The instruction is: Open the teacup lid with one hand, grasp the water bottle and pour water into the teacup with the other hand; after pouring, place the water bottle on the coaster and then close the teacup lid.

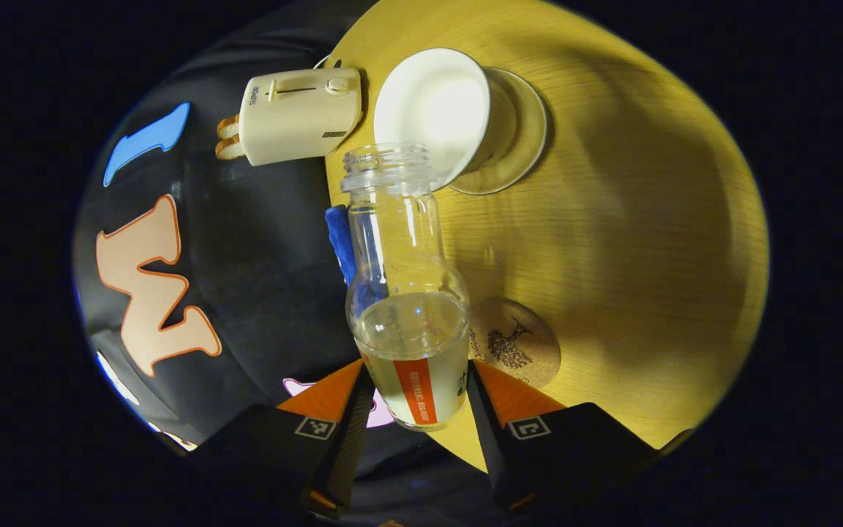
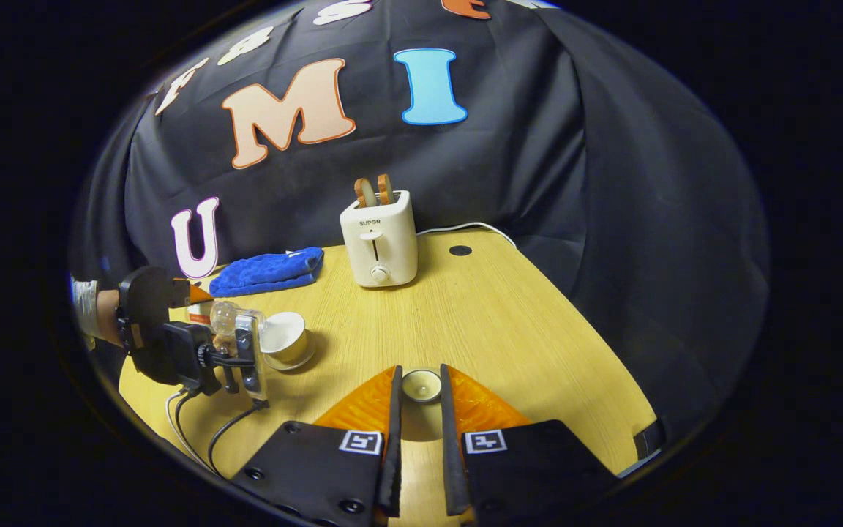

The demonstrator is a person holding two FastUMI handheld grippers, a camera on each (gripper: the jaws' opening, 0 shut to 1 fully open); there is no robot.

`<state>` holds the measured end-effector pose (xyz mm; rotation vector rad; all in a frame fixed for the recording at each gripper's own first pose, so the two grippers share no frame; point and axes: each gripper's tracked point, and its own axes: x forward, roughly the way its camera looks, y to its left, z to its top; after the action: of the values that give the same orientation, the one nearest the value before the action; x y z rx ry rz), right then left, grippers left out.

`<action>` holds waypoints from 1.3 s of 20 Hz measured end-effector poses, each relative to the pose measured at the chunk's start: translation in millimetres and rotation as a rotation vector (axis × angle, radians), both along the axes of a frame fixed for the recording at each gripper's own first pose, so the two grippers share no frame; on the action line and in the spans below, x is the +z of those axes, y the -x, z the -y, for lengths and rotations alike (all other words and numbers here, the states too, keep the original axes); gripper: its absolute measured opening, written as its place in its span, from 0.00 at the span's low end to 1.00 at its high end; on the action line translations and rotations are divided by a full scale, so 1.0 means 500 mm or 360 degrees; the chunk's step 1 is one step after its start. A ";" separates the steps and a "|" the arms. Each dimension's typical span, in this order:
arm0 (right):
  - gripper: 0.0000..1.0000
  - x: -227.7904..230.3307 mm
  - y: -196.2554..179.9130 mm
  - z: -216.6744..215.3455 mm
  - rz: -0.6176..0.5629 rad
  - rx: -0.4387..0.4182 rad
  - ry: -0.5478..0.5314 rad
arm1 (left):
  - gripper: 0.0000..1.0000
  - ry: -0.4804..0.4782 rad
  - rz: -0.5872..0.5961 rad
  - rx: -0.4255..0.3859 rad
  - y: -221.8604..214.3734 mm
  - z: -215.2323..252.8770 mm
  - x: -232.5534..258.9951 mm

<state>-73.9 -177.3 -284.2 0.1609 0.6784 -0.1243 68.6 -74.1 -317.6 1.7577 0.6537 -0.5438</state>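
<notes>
Left tongs (image 1: 416,388) clamp the tilted water bottle (image 1: 407,293), mouth toward the teacup (image 1: 436,110); right tongs (image 2: 418,391) grip the lid (image 2: 421,384).

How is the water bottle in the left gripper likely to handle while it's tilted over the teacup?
The water bottle looks like clear, smooth glass or hard plastic, so probably stiff and somewhat slippery. It is uncapped and only partly full, so likely lightish, with water shifting toward the neck. The left gripper clamps its labelled base, far from the mouth at the teacup, so it may pivot.
</notes>
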 end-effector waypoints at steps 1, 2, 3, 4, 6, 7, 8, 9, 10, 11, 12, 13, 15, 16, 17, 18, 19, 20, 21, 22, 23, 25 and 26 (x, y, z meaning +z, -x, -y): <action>0.27 -0.001 0.001 -0.001 0.0002 0.0004 -0.0005 | 0.69 -0.0020 0.0005 -0.0018 0.000 0.000 0.007; 0.27 -0.002 0.001 -0.004 0.0002 0.0009 -0.0010 | 0.70 -0.0056 0.0007 -0.0028 0.002 -0.003 0.012; 0.25 -0.003 0.002 -0.005 0.0003 0.0013 -0.0013 | 0.70 -0.0079 0.0005 -0.0047 -0.003 0.001 0.017; 0.27 -0.004 0.002 -0.006 0.0003 0.0018 -0.0017 | 0.70 -0.0108 0.0008 -0.0060 -0.005 0.000 0.023; 0.27 -0.008 0.002 -0.010 0.0003 0.0025 -0.0025 | 0.70 -0.0179 0.0021 -0.0105 -0.009 0.000 0.040; 0.27 -0.008 0.005 -0.011 0.0003 0.0029 -0.0026 | 0.70 -0.0207 0.0025 -0.0131 -0.015 0.005 0.047; 0.27 -0.008 0.006 -0.010 0.0004 0.0033 -0.0031 | 0.70 -0.0230 0.0027 -0.0156 -0.017 0.008 0.054; 0.27 -0.009 0.005 -0.011 0.0006 0.0036 -0.0034 | 0.70 -0.0259 0.0036 -0.0176 -0.019 0.010 0.062; 0.27 -0.009 0.005 -0.015 0.0009 0.0039 -0.0038 | 0.70 -0.0286 0.0044 -0.0201 -0.022 0.013 0.069; 0.27 -0.008 0.005 -0.018 0.0012 0.0044 -0.0039 | 0.70 -0.0322 0.0061 -0.0231 -0.027 0.016 0.080; 0.27 -0.008 0.004 -0.020 0.0015 0.0048 -0.0040 | 0.70 -0.0346 0.0071 -0.0250 -0.030 0.018 0.087; 0.29 -0.009 0.005 -0.023 0.0017 0.0051 -0.0043 | 0.70 -0.0388 0.0073 -0.0273 -0.034 0.019 0.094; 0.27 -0.009 0.009 -0.022 0.0018 0.0053 -0.0049 | 0.70 -0.0419 0.0084 -0.0306 -0.039 0.025 0.103; 0.27 -0.011 0.009 -0.024 0.0017 0.0053 -0.0055 | 0.70 -0.0423 0.0089 -0.0319 -0.040 0.028 0.106; 0.27 -0.010 0.010 -0.024 0.0018 0.0055 -0.0059 | 0.70 -0.0441 0.0093 -0.0323 -0.040 0.027 0.108; 0.27 -0.012 0.011 -0.023 0.0020 0.0057 -0.0057 | 0.70 -0.0445 0.0095 -0.0340 -0.042 0.031 0.112; 0.29 -0.012 0.011 -0.021 0.0021 0.0059 -0.0054 | 0.69 -0.0464 0.0094 -0.0346 -0.042 0.031 0.114; 0.27 -0.012 0.010 -0.022 0.0023 0.0059 -0.0055 | 0.70 -0.0478 0.0092 -0.0356 -0.042 0.032 0.115; 0.29 -0.013 0.008 -0.023 0.0023 0.0059 -0.0059 | 0.70 -0.0486 0.0093 -0.0373 -0.041 0.035 0.117; 0.27 -0.011 0.009 -0.024 0.0023 0.0063 -0.0065 | 0.70 -0.0503 0.0101 -0.0388 -0.040 0.034 0.124; 0.27 -0.010 0.008 -0.028 0.0022 0.0068 -0.0070 | 0.70 -0.0503 0.0110 -0.0403 -0.034 0.035 0.129; 0.27 -0.010 0.005 -0.033 0.0029 0.0081 -0.0072 | 0.66 -0.0494 0.0117 -0.0411 -0.030 0.037 0.135; 0.27 -0.010 0.005 -0.036 0.0032 0.0088 -0.0075 | 0.66 -0.0481 0.0114 -0.0416 -0.030 0.039 0.136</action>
<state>-76.3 -159.4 -289.1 0.1884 0.6657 -0.0533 83.8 -93.5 -249.7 2.1559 0.4761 -0.5785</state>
